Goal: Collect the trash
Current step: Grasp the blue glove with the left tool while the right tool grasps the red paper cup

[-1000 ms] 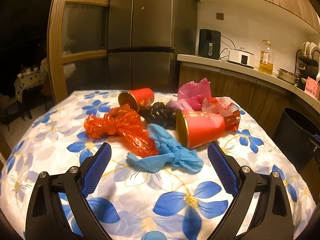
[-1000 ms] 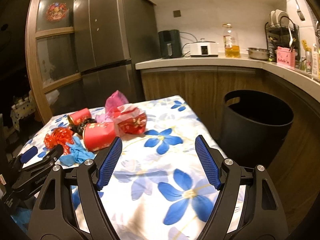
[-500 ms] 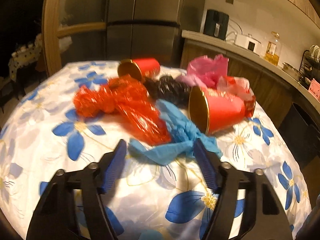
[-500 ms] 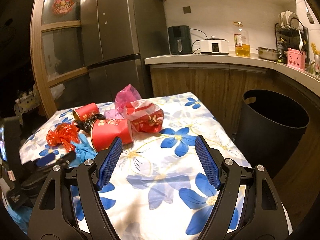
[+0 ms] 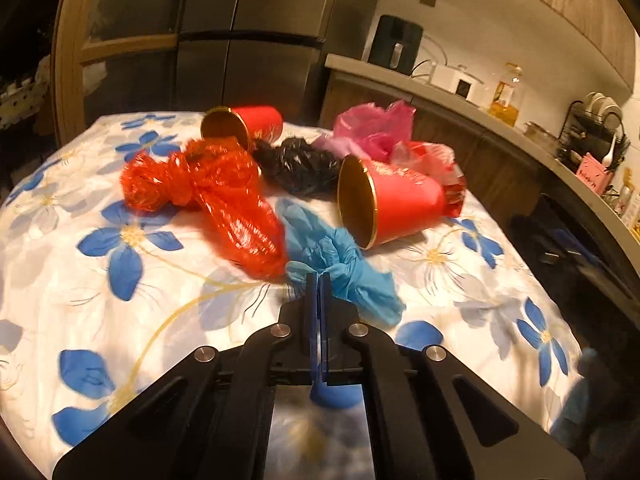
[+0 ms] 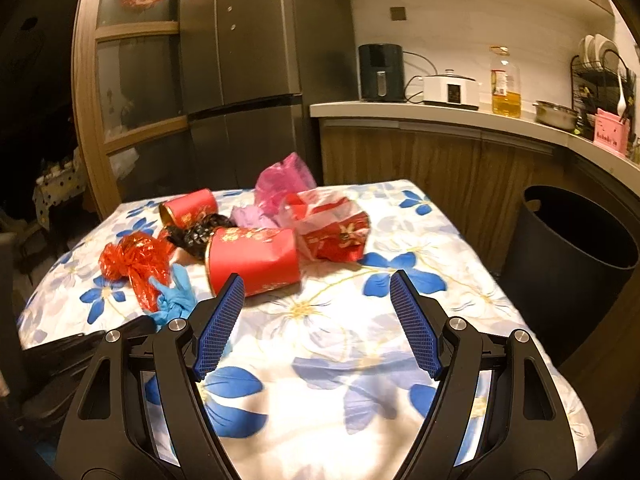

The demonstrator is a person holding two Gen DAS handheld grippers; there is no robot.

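The left gripper (image 5: 319, 280) has snapped from wide to fully shut on the near edge of the blue glove (image 5: 340, 264) — a moment ago the glove lay loose between open jaws. That makes it the first piece ready to lift. The right gripper (image 6: 316, 320) stays wide and empty over the table (image 6: 360, 360); the bin (image 6: 576, 240) waits at its right.

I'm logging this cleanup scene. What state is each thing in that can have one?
Left hand-held gripper: shut on blue glove.
Right hand-held gripper: open, holding nothing.
Blue glove: crumpled, pinched at its near edge.
Near red cup: lying on its side.
Far red cup: lying on its side.
Black bin: open-topped.
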